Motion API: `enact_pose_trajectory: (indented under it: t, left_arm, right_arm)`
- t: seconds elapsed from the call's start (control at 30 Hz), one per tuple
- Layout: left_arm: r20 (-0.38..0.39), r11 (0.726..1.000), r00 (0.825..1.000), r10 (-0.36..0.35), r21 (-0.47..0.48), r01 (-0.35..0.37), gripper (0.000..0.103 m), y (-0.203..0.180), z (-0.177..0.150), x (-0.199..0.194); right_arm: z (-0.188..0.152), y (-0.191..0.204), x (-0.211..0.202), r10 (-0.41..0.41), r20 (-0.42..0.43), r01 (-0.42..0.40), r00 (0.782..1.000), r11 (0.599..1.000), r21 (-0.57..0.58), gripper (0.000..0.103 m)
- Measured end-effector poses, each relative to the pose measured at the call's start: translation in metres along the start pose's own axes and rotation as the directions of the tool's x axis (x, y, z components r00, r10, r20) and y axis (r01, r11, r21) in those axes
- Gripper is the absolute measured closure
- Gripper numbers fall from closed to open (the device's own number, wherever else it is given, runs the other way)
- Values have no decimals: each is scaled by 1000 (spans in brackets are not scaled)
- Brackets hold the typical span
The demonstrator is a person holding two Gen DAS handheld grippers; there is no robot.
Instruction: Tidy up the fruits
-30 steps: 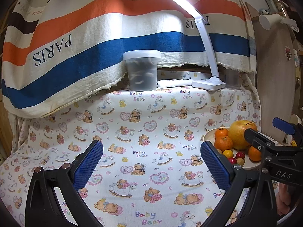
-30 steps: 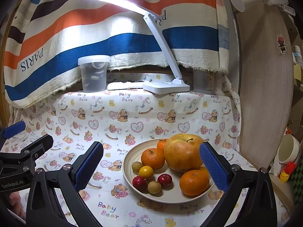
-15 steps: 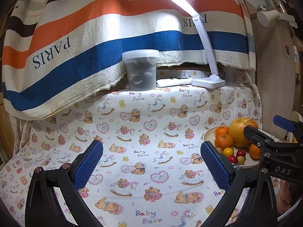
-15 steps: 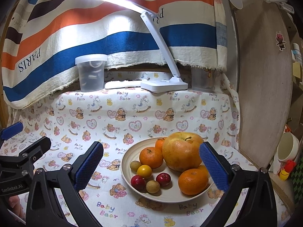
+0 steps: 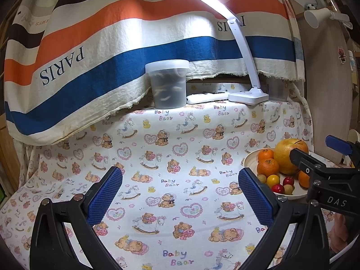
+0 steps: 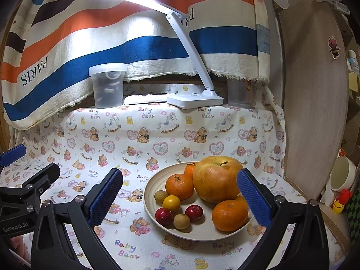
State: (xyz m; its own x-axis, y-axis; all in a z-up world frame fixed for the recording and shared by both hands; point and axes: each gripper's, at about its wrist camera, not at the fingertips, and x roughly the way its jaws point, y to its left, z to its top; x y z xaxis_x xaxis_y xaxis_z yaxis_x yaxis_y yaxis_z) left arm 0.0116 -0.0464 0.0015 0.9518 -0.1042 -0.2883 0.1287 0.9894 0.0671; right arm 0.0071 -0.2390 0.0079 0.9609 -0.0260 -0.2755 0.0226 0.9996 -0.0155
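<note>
Right wrist view: every fruit is seen gathered on the plate, none on the table. Both the right claw and the left claw are held open, empty. Whether sorting is finished or pending cannot be told.

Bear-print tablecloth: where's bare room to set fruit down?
Widest free patch: the bear-print tablecloth left of the cream plate of fruit, under the open left gripper. A bare strip also runs between the plate and the white lamp base. The plate itself is crowded, and the open right gripper straddles it.
</note>
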Motion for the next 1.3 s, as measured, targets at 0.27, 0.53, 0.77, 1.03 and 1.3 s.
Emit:
enact_pose_trajectory:
  t: [0.27,0.53,0.77,1.03,1.3]
  left_arm:
    - [1,1000,1000,1,0,-1,0,0,0,0]
    - [0,1000,1000,-1,1,1,0,0,0,0]
    - [0,1000,1000,-1,1,1,1,0,0,0]
    - [0,1000,1000,-3,5,3,0,0,0,0]
    - [0,1000,1000,-5,9,5,0,0,0,-1]
  right_arm:
    - [-1,0,2,9,-11,-9,1000,1000,4,1]
    - [-2,1,2,13,-8,-13,1000,1000,-3,1]
    - [-1,-1,3,12,-18,-12,1000,1000,7,1]
    - [-1,0,3,14,-13,-14,1000,1000,-2,1]
    - [-1,1,2,14,-7,-14,1000,1000,-8,1]
